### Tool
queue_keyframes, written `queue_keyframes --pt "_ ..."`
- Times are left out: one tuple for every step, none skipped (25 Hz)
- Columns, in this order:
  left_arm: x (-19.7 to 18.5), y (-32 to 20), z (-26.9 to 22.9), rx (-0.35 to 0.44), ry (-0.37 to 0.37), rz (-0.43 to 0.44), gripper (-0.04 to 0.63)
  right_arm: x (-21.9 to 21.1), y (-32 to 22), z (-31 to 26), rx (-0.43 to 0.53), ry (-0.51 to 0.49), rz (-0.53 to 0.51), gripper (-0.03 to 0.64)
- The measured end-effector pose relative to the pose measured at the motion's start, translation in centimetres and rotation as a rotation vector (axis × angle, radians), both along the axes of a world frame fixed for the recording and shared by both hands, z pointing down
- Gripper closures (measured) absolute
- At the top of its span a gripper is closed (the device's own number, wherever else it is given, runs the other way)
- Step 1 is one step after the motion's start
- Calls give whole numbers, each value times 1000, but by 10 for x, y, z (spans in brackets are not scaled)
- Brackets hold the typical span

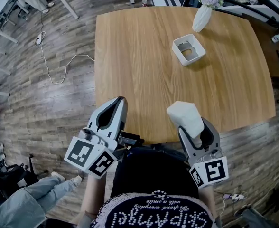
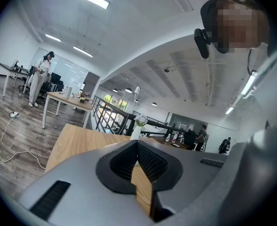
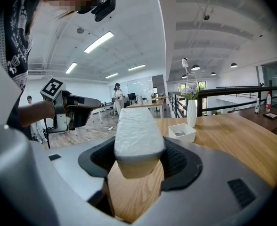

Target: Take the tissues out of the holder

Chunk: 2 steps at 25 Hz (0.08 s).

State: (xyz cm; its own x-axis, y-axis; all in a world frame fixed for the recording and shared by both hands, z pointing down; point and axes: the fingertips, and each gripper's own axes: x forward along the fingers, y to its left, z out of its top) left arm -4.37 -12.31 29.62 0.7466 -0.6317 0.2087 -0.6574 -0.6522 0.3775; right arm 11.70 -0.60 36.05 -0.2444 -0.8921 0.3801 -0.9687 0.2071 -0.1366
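White tissues sit pinched in the right hand-held gripper, the left hand-held gripper pressed together.

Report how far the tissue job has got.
Done: the tissues are out of the holder, which stands looking empty far across the table. In hand: the right gripper is clamped on them above the table's near edge. Left: setting them down, probably; the left gripper is shut with nothing in it.

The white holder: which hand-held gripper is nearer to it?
Right. The right hand-held gripper, holding tissues, is straight before the holder; the left hand-held gripper is farther left.
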Motion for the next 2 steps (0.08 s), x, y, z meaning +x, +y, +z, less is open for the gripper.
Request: queue_keyframes --pt "0 0 0 0 0 0 591 0 0 0 0 0 0 337" --pt "0 0 -1 0 0 1 591 0 0 0 -1 -1 0 337"
